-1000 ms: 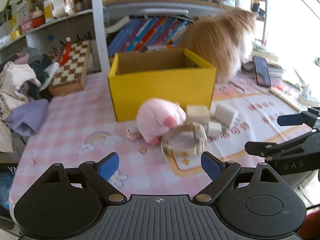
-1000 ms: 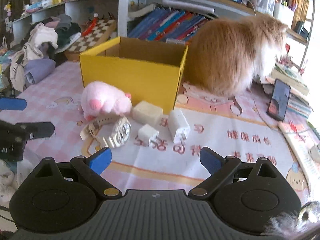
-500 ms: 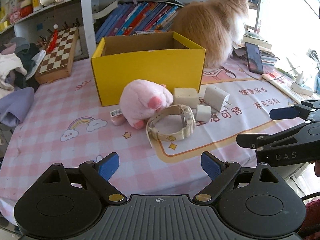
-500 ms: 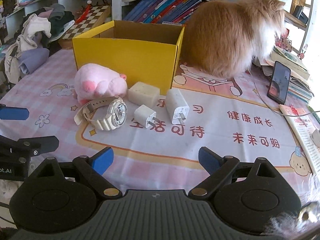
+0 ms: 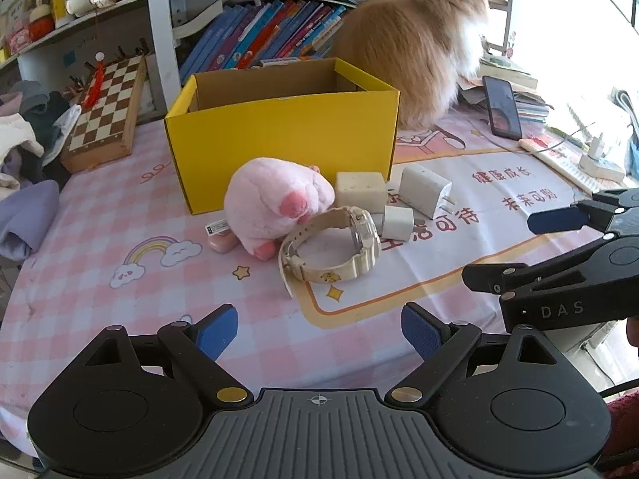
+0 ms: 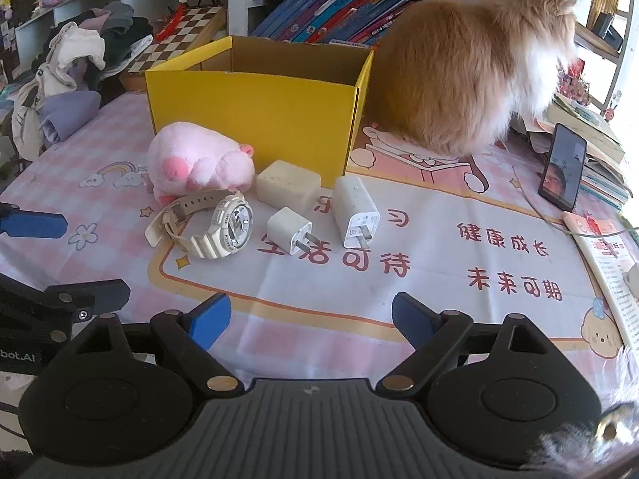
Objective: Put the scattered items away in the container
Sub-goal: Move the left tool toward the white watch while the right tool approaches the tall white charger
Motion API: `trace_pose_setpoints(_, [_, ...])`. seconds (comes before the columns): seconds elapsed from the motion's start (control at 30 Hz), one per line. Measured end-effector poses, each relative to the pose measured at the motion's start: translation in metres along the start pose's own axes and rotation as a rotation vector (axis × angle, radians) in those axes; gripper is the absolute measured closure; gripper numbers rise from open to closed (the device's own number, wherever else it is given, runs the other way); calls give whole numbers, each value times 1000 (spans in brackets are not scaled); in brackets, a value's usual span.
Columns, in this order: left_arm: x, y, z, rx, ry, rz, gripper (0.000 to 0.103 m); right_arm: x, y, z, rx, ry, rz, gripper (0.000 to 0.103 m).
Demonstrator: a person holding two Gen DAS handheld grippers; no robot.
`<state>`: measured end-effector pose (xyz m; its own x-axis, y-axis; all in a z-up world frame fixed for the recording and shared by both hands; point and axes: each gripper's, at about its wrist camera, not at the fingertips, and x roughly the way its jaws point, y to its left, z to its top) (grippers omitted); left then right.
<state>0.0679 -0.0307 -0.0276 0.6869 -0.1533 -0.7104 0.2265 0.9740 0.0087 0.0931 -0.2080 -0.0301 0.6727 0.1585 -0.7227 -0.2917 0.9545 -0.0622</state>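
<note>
Yellow cardboard box (image 5: 279, 135) stands open on the table (image 5: 100, 215), with the pink plush toy (image 5: 275, 201), white watch (image 6: 211, 227) and three white chargers (image 6: 355, 211) scattered just in front. Left gripper (image 5: 319, 331) and right gripper (image 6: 309, 319) both hover wide apart, holding nothing.

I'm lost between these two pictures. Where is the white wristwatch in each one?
Left wrist view: the wristwatch lies just right of centre, in front of the pink plush toy, seen edge-on.
Right wrist view: the wristwatch lies left of centre, its dial facing the camera.
Shared landmark: the yellow box stands behind it in both.
</note>
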Motion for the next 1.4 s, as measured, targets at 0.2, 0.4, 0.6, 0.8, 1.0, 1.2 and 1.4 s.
trace_pose_setpoints(0.2, [7,-1,3,-3,12,5,12,6,-5,2,-2,9,5,21])
trace_pose_setpoints(0.4, [14,-2,6,-5,16,6,12,12,-10,5,-5,18,9,23])
trace_pose_setpoints(0.6, [21,-2,8,-14,24,9,12,19,-14,8,-9,27,16,27])
trace_pose_setpoints(0.8, [27,-3,10,-15,21,17,13,26,-18,12,-9,34,18,28])
trace_pose_setpoints(1.0, [34,-5,14,-24,27,12,13,33,-21,15,-21,43,25,28])
trace_pose_setpoints(1.2, [41,-8,18,-18,26,0,18,40,-26,19,-23,50,32,30])
trace_pose_setpoints(1.4, [50,-11,23,-3,29,-13,33,48,-29,24,-30,52,38,36])
